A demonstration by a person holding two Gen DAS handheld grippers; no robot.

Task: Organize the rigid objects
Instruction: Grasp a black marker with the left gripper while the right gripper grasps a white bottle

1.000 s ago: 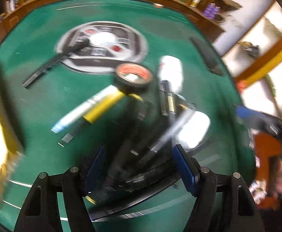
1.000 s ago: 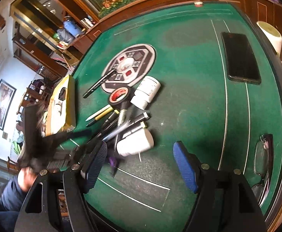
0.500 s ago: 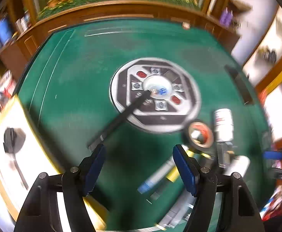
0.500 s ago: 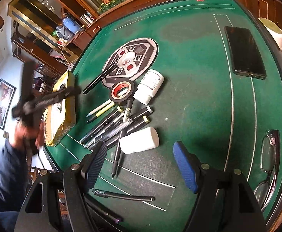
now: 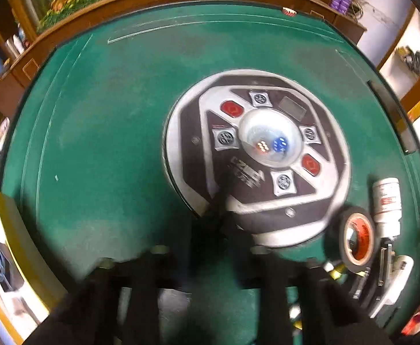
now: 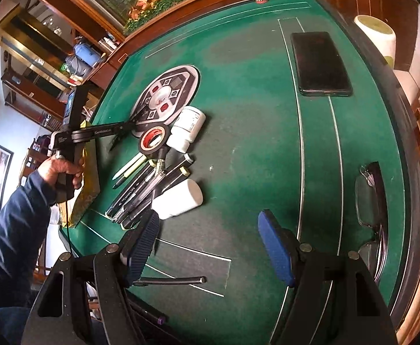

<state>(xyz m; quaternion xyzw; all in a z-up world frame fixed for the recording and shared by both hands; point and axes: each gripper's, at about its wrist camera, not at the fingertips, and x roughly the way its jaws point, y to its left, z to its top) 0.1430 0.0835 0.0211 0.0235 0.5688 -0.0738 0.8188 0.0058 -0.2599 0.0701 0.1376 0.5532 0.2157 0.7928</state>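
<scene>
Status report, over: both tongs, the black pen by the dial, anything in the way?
Left tongs narrow around black pen at dial edge, grip blurred. Right tongs open, empty, over felt. Tape roll close by.

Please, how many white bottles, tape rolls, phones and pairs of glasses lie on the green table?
White bottles: 2
Tape rolls: 1
Phones: 1
Pairs of glasses: 1
Total: 5
</scene>
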